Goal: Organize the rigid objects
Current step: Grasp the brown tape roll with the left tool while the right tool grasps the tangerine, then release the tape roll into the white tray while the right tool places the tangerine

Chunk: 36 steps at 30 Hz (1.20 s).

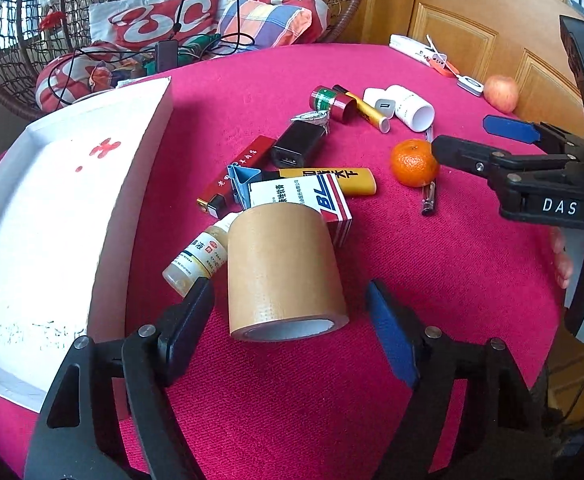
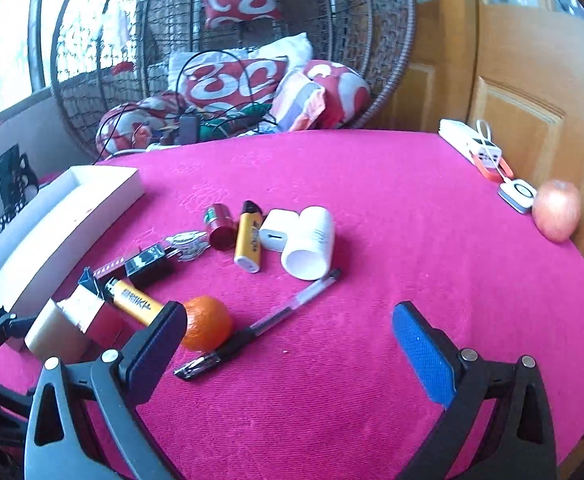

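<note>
Pen mostly hidden behind tangerine; white tray cut off left.

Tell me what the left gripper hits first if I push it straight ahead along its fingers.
Most likely the brown tape roll: it lies between the open fingers of the left gripper, just ahead. Behind it sit the BL box and the small dropper bottle. Exact depth is hard to judge through the fisheye.
</note>
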Available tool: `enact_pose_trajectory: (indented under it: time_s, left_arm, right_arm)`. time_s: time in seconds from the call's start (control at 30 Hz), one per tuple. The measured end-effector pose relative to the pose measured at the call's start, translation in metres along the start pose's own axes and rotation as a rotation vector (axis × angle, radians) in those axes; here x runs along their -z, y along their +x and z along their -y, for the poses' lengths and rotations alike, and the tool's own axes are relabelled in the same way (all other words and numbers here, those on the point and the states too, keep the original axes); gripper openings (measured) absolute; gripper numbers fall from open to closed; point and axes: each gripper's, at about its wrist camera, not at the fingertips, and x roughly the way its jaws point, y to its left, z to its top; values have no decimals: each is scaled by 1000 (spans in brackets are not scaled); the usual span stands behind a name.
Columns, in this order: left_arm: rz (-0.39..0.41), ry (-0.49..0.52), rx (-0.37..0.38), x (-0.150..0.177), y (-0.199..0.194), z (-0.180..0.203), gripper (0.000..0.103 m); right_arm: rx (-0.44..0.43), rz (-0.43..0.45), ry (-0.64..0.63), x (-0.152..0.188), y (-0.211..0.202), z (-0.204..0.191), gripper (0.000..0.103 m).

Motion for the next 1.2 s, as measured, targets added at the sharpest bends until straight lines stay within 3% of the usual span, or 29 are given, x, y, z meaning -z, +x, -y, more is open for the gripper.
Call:
enact_pose_trajectory:
  time_s: [0.07, 0.13, 0.17, 0.2, 0.27, 0.33, 0.83, 1.2]
  left_arm:
    - [-8, -6, 3, 1, 2, -2, 76]
    - [-8, -7, 1, 1, 3, -3, 71]
    - [-6, -8, 6, 1, 3, -4, 68]
    - [-3, -6, 14, 0, 2, -3, 65]
    - [2, 0, 21, 0, 1, -2, 51]
    - [10, -6, 35, 1, 0, -3, 51]
    - [160, -64, 55, 1, -41, -15, 49]
    - [317, -196, 66, 4, -89, -61, 49]
  right_arm:
    - [-14, -38, -60, 1, 13, -12, 100]
    - [-30, -69, -91, 2, 24, -19, 86]
    - [-40, -86, -95, 2, 26, -21, 68]
    - [-56, -107, -96, 2, 31, -22, 57]
    - [-60, -115, -114, 2, 34, -28, 48]
    - [-57, -113, -141, 3, 33, -32, 40]
    - [-90, 16, 10, -8, -17, -13, 40]
    - [-149, 87, -40, -35, -45, -50, 40]
